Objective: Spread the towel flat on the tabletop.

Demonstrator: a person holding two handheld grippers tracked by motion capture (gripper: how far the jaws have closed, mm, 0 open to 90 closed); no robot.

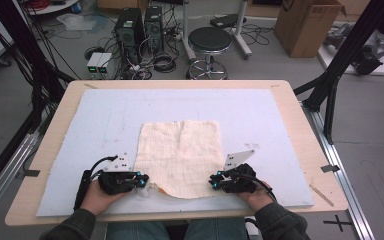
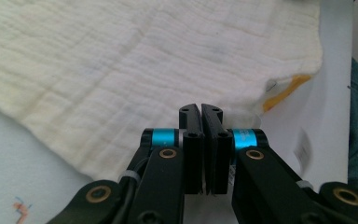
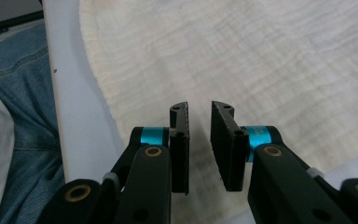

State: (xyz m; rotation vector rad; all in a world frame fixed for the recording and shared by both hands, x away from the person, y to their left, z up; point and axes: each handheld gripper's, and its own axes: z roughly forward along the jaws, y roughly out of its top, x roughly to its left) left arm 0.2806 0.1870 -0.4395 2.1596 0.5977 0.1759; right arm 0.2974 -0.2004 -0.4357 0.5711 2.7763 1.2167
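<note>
1. Now your left gripper (image 2: 200, 112) has its jaws pressed together, nothing visibly between them, at the cloth's (image 1: 180, 155) near left corner.
2. Your right gripper (image 3: 199, 109) has its jaws slightly apart over the cloth's near right corner, pinching nothing.
3. You see a pale cream, crinkled cloth with a faint grid and a yellow patch (image 2: 286, 88) by its near left corner.
4. It lies flat in the middle of the light blue mat (image 1: 105, 115), long axis running away from you, near edge just beside the mat's front edge.
</note>
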